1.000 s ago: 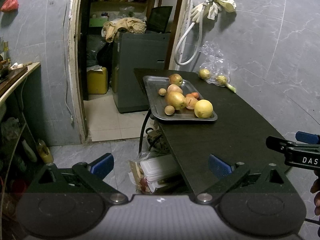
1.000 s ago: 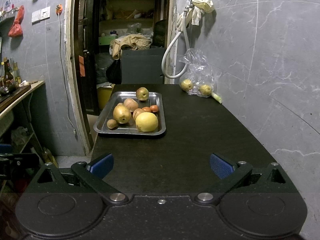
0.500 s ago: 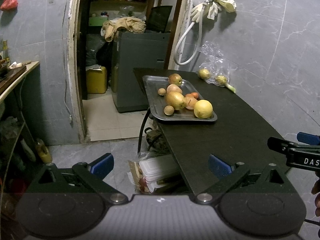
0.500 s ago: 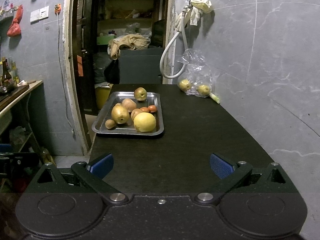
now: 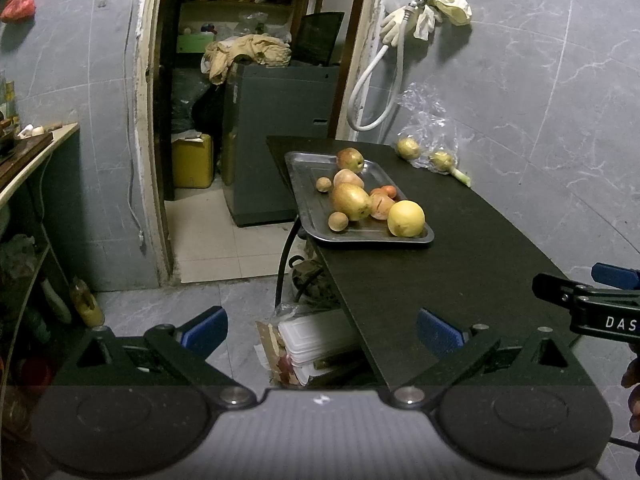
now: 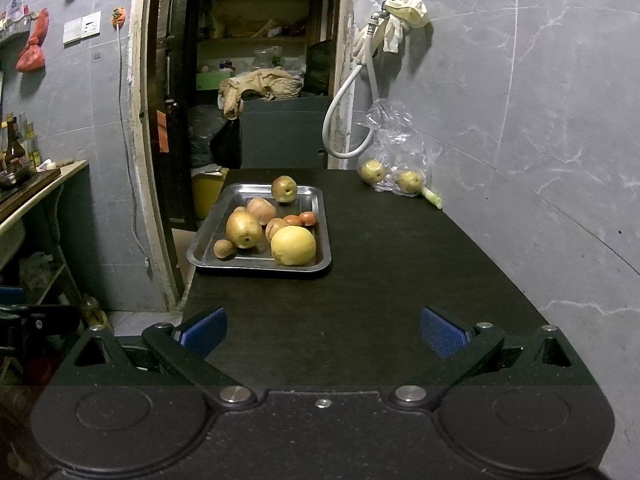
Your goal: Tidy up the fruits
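While the dark table (image 6: 392, 280) has lots of bare room near its front edge | metal tray (image 6: 324, 240) of fruit sits by the left edge | plastic bag (image 6: 394, 160) with two fruits by the wall | left gripper (image 5: 322, 326) fingers wide apart, empty, past the table's left edge | right gripper (image 6: 323, 328) fingers wide apart, empty, over the front edge
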